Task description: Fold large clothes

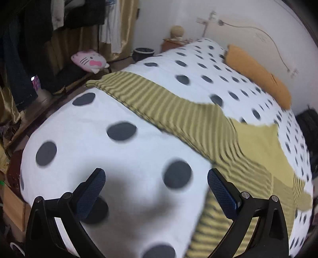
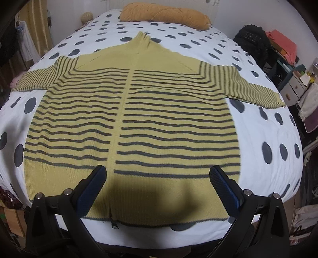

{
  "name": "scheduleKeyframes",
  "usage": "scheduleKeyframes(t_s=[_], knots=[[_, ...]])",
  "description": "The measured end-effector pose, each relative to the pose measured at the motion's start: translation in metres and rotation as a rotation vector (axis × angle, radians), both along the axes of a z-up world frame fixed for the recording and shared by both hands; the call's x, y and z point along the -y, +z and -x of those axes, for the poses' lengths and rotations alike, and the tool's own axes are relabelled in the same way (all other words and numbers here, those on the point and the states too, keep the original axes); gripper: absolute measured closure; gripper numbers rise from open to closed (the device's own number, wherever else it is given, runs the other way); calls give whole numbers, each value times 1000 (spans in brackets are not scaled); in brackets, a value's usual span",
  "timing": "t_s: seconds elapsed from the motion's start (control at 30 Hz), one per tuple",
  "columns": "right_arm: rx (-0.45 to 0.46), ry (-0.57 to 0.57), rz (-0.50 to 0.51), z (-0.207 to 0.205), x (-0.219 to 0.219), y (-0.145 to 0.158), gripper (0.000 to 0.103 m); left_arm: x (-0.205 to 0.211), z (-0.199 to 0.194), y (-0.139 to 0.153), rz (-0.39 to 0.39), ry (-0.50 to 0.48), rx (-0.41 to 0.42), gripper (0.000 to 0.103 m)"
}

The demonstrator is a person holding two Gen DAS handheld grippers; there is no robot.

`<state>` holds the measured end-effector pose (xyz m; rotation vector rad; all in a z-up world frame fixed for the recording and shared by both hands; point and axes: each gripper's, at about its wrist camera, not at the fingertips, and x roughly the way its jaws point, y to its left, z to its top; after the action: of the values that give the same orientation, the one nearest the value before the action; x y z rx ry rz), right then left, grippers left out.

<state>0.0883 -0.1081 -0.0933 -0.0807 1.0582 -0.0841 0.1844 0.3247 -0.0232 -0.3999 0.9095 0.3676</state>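
Sweater (image 2: pixel 131 123): yellow w/ dark stripes, laid flat on polka-dot bed (image 2: pixel 268 129), both sleeves out to the sides, collar toward the orange pillow (image 2: pixel 165 13), hem at the near edge. No fold made yet.

Right gripper (image 2: pixel 157 188): jaws wide apart, holding nothing, hovering over the hem band.

Left gripper (image 1: pixel 157 190): also wide open, empty, over bare bedding just beside the sweater's left side; left sleeve (image 1: pixel 139 93) stretches away ahead of it.

Assessment: step in hand is likely first sleeve fold. Recommend pinching cuff and shoulder seam, single layer only, then carrying sleeve across body w/o dragging torso. Keep hem square to bed edge.
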Motion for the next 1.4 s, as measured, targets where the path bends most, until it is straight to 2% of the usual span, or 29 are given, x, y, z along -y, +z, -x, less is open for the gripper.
scheduleKeyframes(t_s=[0.07,0.17,0.27,0.33,0.5,0.67,0.73,0.77,0.83,0.87,0.9,0.97,1.03,1.1,1.2,1.3,1.4], knots=[[-13,14,4,-8,-8,-6,0,-47,-23,-5,46,65,15,2],[-32,20,3,-18,-14,-15,0,-103,-55,-13,38,147,-1,9],[-52,17,6,-28,-19,-24,0,-146,-87,-28,109,185,-20,9],[-63,12,11,-34,-20,-29,0,-170,-107,-40,138,233,-47,13],[-74,-3,17,-46,-18,-37,0,-203,-143,-72,183,278,-123,14],[-26,46,24,-75,-35,-36,0,-207,-169,-80,111,242,-121,14],[4,76,36,-91,-51,-34,0,-209,-180,-81,95,207,-108,28],[21,100,23,-99,-61,-33,0,-211,-187,-85,81,194,-130,40],[54,152,4,-111,-84,-29,0,-214,-190,-86,102,201,-103,54],[67,179,1,-116,-96,-27,0,-219,-188,-85,135,217,-74,68],[76,201,2,-119,-106,-26,0,-227,-183,-84,187,247,-27,91],[99,239,-7,-124,-122,-23,0,-230,-178,-81,244,240,32,93],[120,265,-34,-130,-130,-19,0,-221,-180,-73,195,176,48,94],[134,264,-54,-139,-133,-16,0,-204,-178,-58,166,106,103,94],[160,244,-115,-151,-123,-8,0,-166,-175,-27,209,-15,208,94],[173,207,-233,-167,-100,2,3,-96,-179,6,218,-169,276,94],[156,149,-402,-187,-58,8,3,5,-189,25,261,-355,317,94]])
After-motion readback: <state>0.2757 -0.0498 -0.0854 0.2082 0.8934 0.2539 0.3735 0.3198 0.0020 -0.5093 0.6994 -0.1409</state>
